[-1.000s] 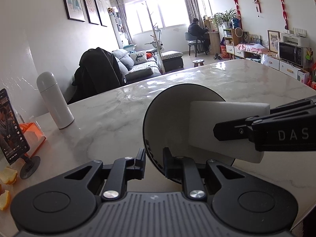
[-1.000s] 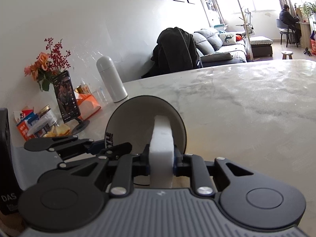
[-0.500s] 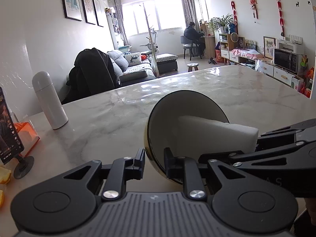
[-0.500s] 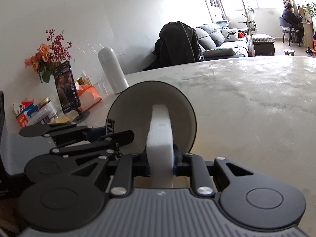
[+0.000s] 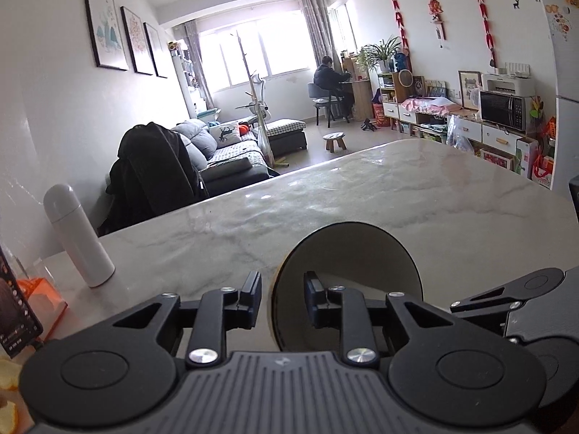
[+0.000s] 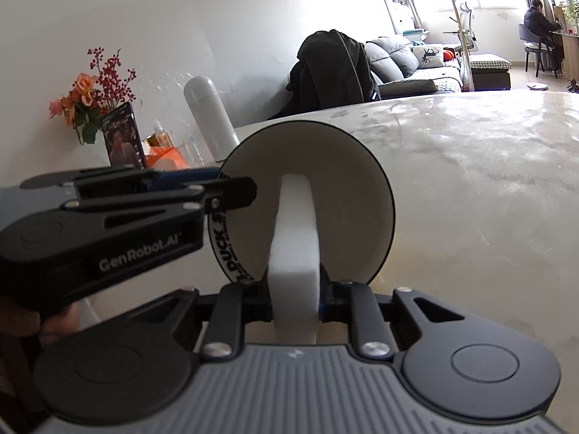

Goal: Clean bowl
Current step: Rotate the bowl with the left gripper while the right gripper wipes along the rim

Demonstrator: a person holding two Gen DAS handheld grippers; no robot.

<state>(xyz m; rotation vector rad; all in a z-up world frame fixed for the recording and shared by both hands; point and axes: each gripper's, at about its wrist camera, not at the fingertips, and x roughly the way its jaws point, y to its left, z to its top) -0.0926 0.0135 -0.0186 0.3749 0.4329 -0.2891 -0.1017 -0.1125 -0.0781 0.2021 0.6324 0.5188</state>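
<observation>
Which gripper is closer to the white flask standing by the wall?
Left. The left gripper, its fingers astride the bowl's rim and opening, sits on the white flask's side. The right gripper, shut on the sponge, is beyond the bowl.

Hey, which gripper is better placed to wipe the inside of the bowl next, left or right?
Right. The right gripper is shut on the white sponge, which already sits against the inside of the bowl. The left gripper straddles the bowl's rim, its jaws opening, with no sponge.
</observation>
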